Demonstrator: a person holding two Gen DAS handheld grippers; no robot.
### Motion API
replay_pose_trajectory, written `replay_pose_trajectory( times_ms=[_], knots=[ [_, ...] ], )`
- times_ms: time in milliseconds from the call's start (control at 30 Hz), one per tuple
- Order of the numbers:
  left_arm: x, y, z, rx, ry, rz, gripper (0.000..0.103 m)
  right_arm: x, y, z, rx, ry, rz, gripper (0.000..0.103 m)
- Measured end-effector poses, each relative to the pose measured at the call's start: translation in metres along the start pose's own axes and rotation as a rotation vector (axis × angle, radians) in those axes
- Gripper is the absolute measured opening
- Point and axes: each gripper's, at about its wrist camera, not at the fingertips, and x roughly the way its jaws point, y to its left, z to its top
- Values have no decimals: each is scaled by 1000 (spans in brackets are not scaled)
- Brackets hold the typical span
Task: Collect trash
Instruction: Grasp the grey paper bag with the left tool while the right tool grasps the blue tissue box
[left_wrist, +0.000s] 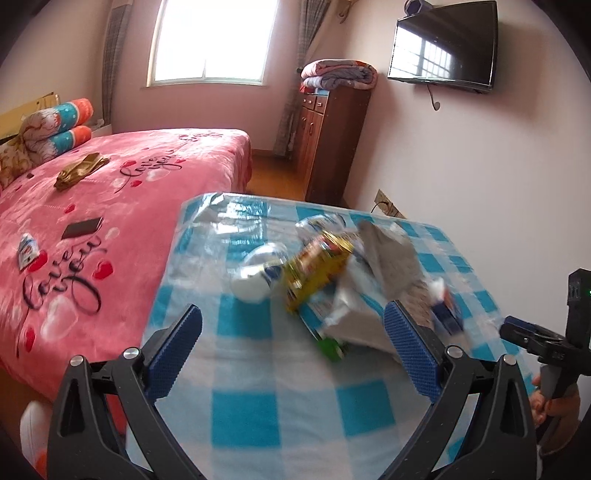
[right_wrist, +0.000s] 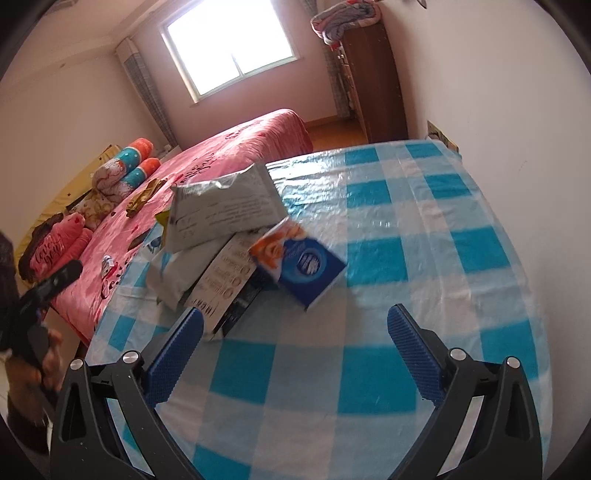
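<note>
**Right tongs nearest the tissue pack**

Now my right tongs (right_wrist: 295, 354) hang wide apart and empty over the checked table (right_wrist: 424, 206), and my left tongs (left_wrist: 293, 354) likewise gape with nothing between the pads. The trash lies in one heap toward the bed side of the table. From the right tongs the tissue pack (right_wrist: 301, 260) sits straight ahead and slightly left, its long axis running diagonally from far-left to near-right, so I judge the jaws need a turn to cross its short side. That arm looks nearer to it than the left.

Behind the pack I count one grey mailer (right_wrist: 225, 201), one white box (right_wrist: 225, 280) and one white bag (right_wrist: 170, 273). From the left tongs I see one bottle (left_wrist: 258, 271), one yellow wrapper (left_wrist: 316, 271), one green bit (left_wrist: 332, 349); blur hides the rest. Beyond the table, the bed (left_wrist: 110, 206) holds one phone (left_wrist: 82, 228).
</note>
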Motion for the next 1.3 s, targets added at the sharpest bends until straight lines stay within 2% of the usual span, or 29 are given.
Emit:
replay_pose_trajectory(
  times_ms=[133,367,400,533,700,800,900,1033,1200,1300],
  knots=[
    [24,10,18,-7,23,29,99,10,-6,11,-20,0,5,98],
    [30,-25,17,-16,42,-112,99,27,-4,23,-58,2,27,98],
    [31,-34,15,-5,56,-138,99,29,-1,24,-75,6,24,98],
    [43,-68,18,86,104,-163,99,37,9,25,-134,18,21,98],
    [65,-91,47,149,143,-181,99,50,19,26,-193,38,26,98],
    [85,-103,69,210,191,-231,99,58,19,28,-205,54,30,98],
    [102,-119,85,315,247,-208,99,62,20,31,-224,68,48,98],
    [111,-154,92,573,287,-225,99,72,19,34,-283,112,53,98],
    [121,-187,73,861,353,-240,99,79,9,35,-304,152,78,98],
    [127,-193,61,951,386,-225,99,81,5,33,-311,167,109,98]
  ],
)
